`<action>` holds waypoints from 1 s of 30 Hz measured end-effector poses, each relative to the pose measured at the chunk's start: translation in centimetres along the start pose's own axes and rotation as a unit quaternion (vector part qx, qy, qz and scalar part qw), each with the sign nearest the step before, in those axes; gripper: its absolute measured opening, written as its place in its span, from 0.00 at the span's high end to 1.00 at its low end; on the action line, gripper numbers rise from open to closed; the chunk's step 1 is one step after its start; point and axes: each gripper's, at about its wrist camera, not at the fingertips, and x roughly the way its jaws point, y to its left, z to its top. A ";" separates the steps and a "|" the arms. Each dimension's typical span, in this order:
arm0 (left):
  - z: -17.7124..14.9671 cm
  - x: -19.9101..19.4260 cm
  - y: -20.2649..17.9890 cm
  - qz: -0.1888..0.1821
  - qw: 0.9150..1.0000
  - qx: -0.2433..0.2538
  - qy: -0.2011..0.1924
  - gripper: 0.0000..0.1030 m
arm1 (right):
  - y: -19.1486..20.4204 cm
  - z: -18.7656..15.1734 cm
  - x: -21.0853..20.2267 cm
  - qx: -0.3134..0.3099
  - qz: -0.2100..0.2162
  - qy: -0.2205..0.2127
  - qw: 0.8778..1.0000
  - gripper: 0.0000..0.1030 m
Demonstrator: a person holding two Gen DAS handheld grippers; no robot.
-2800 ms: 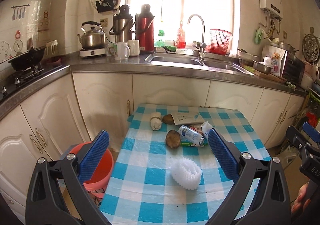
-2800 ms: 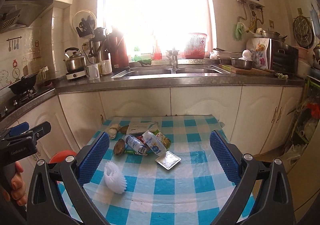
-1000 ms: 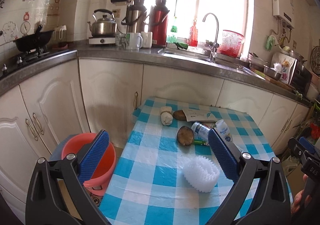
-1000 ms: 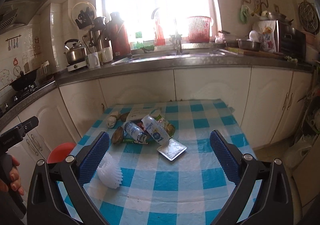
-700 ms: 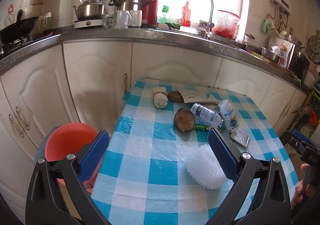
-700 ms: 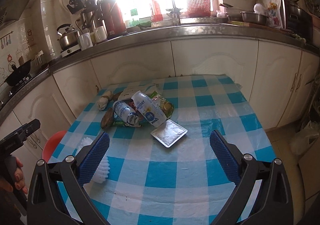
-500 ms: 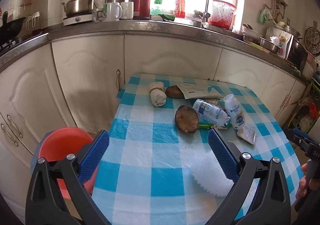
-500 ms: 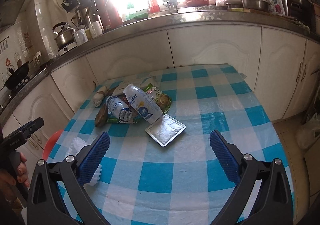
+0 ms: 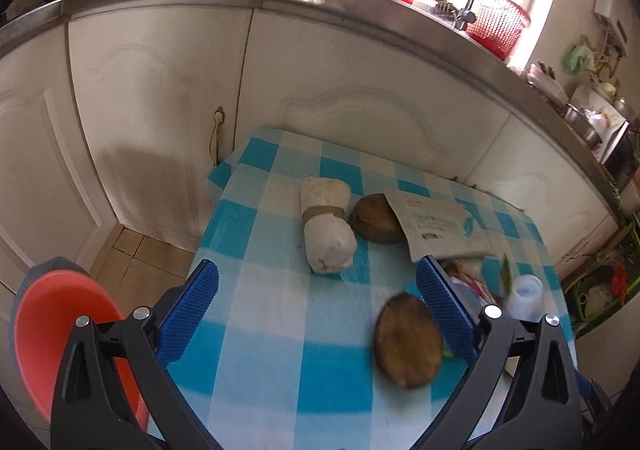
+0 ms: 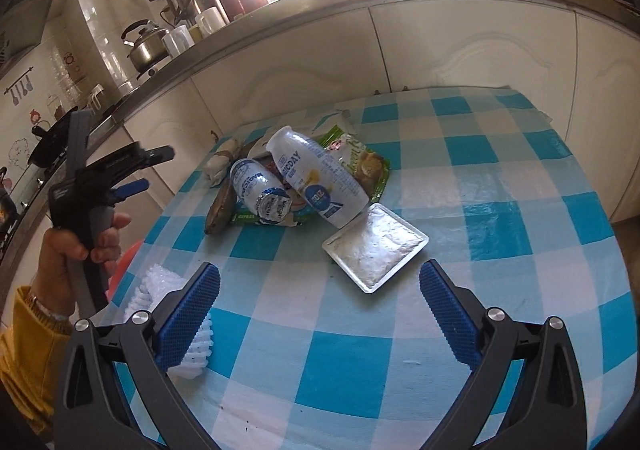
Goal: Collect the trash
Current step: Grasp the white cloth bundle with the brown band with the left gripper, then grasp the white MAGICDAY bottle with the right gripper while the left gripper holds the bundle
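Trash is lying clustered on the checked tablecloth (image 10: 500, 186): two white bottles (image 10: 316, 182), a green wrapper (image 10: 366, 164), a foil tray (image 10: 376, 248), a brown disc (image 9: 408, 342) and a white roll (image 9: 326, 230). Left gripper (image 9: 318, 314) is hovering wide apart and empty above the cloth, just short of the roll, with a red bucket (image 9: 52, 350) sitting on the floor to its left. Right gripper (image 10: 320, 314) is likewise gaping empty near the tray, beside a white foam net (image 10: 196, 350).

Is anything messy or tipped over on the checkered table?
Yes. Two white bottles lie tipped on their sides atop a green wrapper, piled beside an empty foil tray. Nothing looks spilled.
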 end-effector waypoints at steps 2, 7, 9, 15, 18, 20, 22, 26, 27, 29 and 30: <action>0.7 1.8 -0.4 -0.003 1.000 0.008 0.010 0.04 | 0.1 0.1 0.4 -0.004 0.001 0.000 1.000 0.04; 1.9 5.2 -1.3 0.007 0.999 0.030 0.027 0.12 | -0.7 1.1 1.3 0.003 -0.005 -0.004 1.000 0.04; 2.2 6.7 -1.4 0.012 0.998 0.032 0.046 0.23 | -1.1 1.5 1.6 0.007 -0.004 -0.004 1.000 0.04; 2.1 9.2 -1.2 0.020 0.997 0.029 0.072 0.41 | -1.4 2.0 2.8 0.004 -0.006 0.002 1.000 0.04; 1.8 9.7 -1.2 0.022 0.997 0.029 0.073 0.51 | -1.7 2.4 3.4 0.005 0.000 0.002 1.000 0.04; 1.7 9.8 -1.3 0.022 0.997 0.030 0.073 0.58 | -1.6 2.7 3.8 -0.002 -0.002 -0.002 1.000 0.04; 1.6 9.8 -1.2 0.020 0.997 0.023 0.072 0.61 | -1.4 3.1 4.3 -0.010 -0.004 -0.005 1.000 0.04; 1.0 9.2 -1.0 0.021 0.998 0.021 0.063 0.63 | -0.4 3.8 5.3 -0.050 -0.016 -0.008 0.999 0.05; 0.8 8.9 -0.9 0.022 0.998 0.021 0.059 0.63 | -0.3 4.0 5.5 -0.060 -0.021 -0.010 0.998 0.06; 0.5 8.1 -0.7 0.017 0.998 0.018 0.052 0.63 | 0.0 4.3 6.0 -0.078 -0.033 -0.013 0.996 0.08; 0.4 7.6 -0.5 0.012 0.999 0.015 0.049 0.63 | 0.0 4.5 6.2 -0.084 -0.037 -0.013 0.996 0.12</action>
